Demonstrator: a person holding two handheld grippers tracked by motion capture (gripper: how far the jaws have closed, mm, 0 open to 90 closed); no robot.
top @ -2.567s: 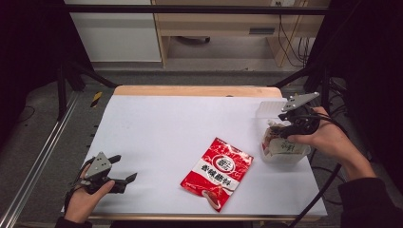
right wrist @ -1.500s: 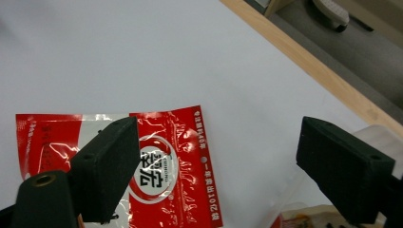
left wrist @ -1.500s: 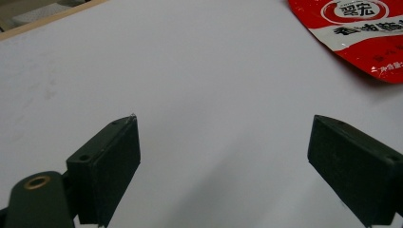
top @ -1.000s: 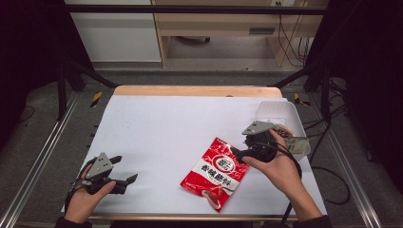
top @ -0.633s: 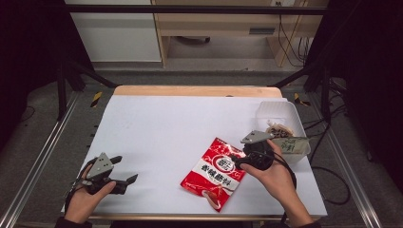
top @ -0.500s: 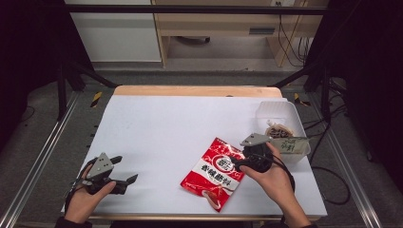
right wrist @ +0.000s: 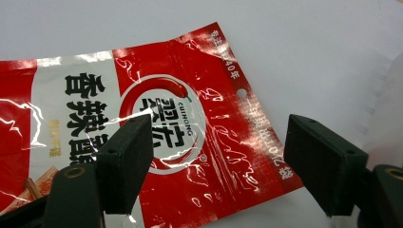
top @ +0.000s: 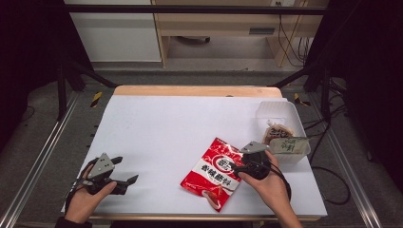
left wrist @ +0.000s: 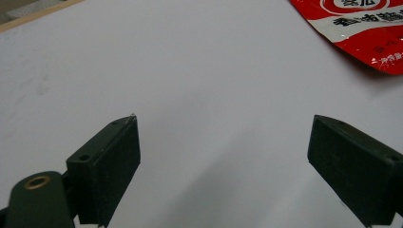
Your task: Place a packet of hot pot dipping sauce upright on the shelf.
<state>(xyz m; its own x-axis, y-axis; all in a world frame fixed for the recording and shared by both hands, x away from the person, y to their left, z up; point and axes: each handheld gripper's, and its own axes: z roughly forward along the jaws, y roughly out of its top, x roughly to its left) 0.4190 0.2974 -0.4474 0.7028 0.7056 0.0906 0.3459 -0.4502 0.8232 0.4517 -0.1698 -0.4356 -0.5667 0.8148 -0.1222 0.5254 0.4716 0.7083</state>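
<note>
A red snack bag (top: 215, 174) with black print lies flat on the white table (top: 166, 128), right of centre near the front. My right gripper (top: 236, 166) is low over the bag's right edge. In the right gripper view its jaws (right wrist: 219, 124) stand open astride the bag's (right wrist: 190, 133) end with the punched hole. They have just been closing a little, and the pads do not press on the bag. My left gripper (top: 126, 170) rests at the front left, open and empty (left wrist: 225, 124), and a corner of the bag (left wrist: 366, 28) shows far off.
A clear plastic box (top: 267, 110) stands at the table's right edge and holds a brown packet (top: 276, 132) and a pale green one (top: 291, 145). A wooden strip (top: 195, 90) runs along the far edge. Dark frame posts flank the table.
The right hand left the clear box, came across to the red bag and sank toward it. The left hand stayed where it was.
</note>
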